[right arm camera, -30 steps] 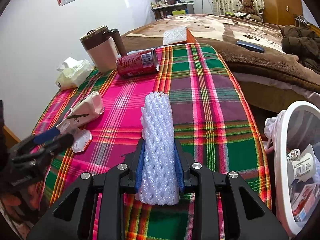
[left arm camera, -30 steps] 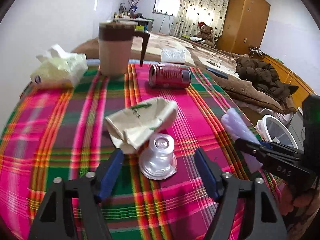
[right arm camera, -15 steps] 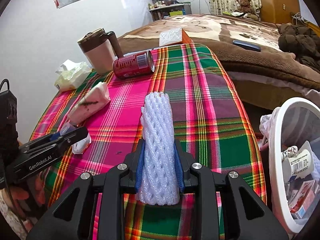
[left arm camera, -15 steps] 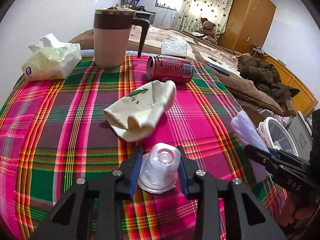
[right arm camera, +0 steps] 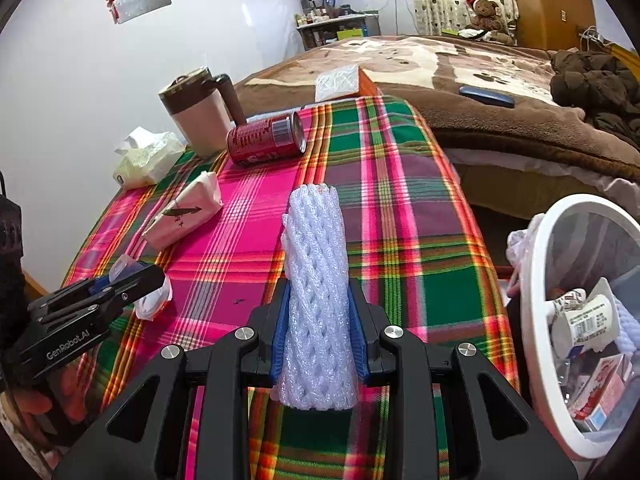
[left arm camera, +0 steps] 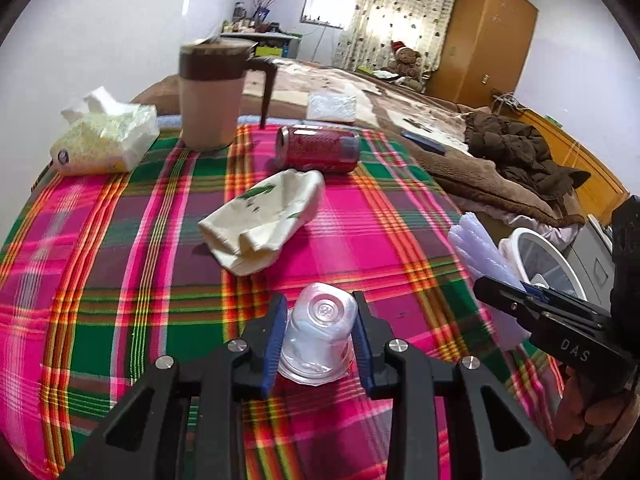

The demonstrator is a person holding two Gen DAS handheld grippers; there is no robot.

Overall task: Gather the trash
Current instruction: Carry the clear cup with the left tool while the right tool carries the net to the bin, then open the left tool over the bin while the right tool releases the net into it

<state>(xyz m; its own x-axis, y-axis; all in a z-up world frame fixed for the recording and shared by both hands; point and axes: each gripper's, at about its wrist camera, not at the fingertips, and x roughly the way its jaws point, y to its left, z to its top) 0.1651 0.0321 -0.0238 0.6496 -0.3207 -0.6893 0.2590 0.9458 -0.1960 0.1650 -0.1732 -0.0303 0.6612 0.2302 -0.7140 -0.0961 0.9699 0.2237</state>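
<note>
Table (left arm camera: 120, 264) was covered with a plaid cloth (pink, green, orange). Lying directly on it: mug (left arm camera: 212, 96) upright at the far edge; tissue pack (left arm camera: 104, 140) to its left; red can (left arm camera: 318, 149) on its side just right of the mug; crumpled paper cup (left arm camera: 264, 220) nearer, just in front of the can. Bed (right arm camera: 460, 76) stood behind the table; a phone (right arm camera: 486, 97) and dark clothes (right arm camera: 596, 88) lay on it.
</note>
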